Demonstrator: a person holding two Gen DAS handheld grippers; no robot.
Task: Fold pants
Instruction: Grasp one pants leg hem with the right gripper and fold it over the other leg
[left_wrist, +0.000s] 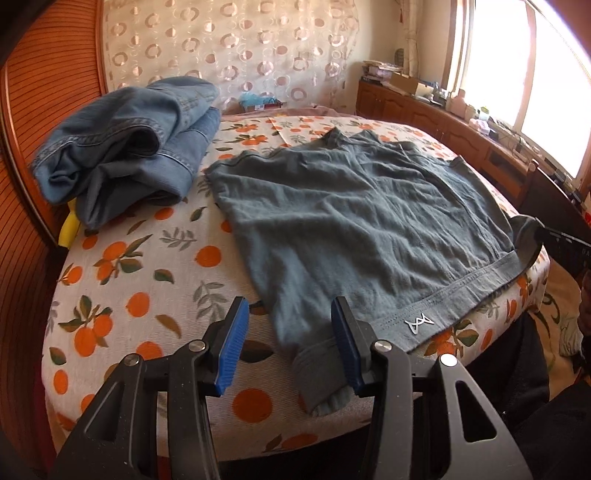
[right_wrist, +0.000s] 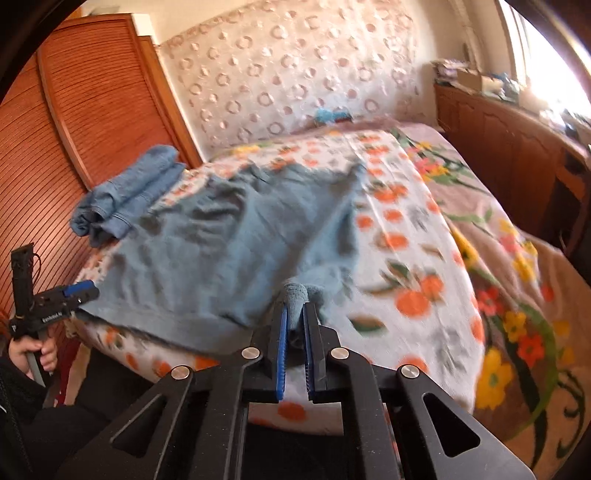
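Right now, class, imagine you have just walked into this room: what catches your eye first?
First, the grey-blue pants spread flat across the orange-print bedsheet, waistband at the near edge. The right gripper has its fingers shut on a waistband corner, while the left gripper is open over the other corner. A pile of folded jeans sits by the wooden wardrobe.

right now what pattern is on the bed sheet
Oranges with green leaves on a pale bed sheet; clearest in the left wrist view.

Black gripper (right_wrist: 294, 314), blue ribbed pads (right_wrist: 282, 354)
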